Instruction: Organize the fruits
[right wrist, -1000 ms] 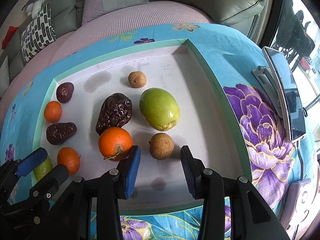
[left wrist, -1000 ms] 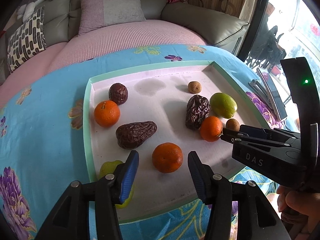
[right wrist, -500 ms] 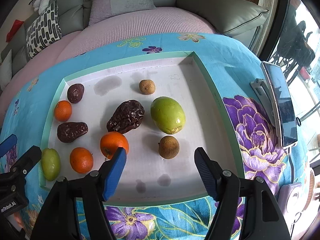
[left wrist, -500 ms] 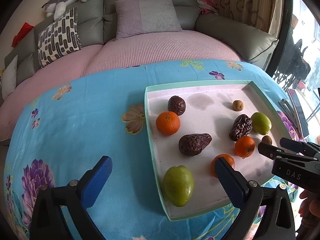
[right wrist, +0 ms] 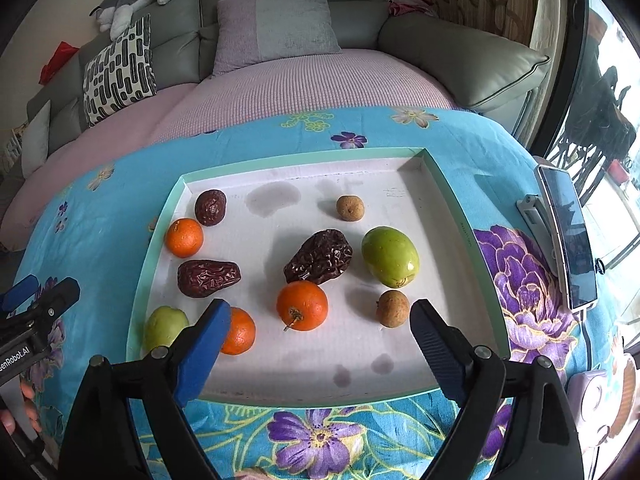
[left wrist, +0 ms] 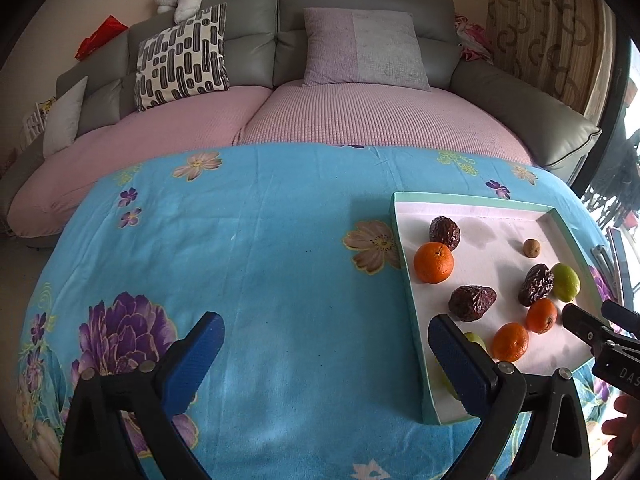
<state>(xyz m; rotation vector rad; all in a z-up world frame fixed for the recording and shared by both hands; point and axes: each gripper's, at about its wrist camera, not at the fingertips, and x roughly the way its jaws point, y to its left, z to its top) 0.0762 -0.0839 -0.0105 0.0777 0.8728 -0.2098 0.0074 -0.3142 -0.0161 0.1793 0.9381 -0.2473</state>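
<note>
Left wrist view: left gripper (left wrist: 326, 356) gapes wide, empty, over bare cloth; the tray (left wrist: 404, 276) sits right of its right finger, so reaching sideways risks clipping the rim.

Right wrist view: right gripper (right wrist: 316, 340) is wide open, empty; orange (right wrist: 302, 305) sits just ahead between the fingers and may roll. Beyond it, the date (right wrist: 320, 257) lies with its long axis up-right.

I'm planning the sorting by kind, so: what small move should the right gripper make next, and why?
Probably ease the open right gripper forward and down over the orange with the stem. It lies nearest between the fingers, apart from the other fruit in the tray.
</note>
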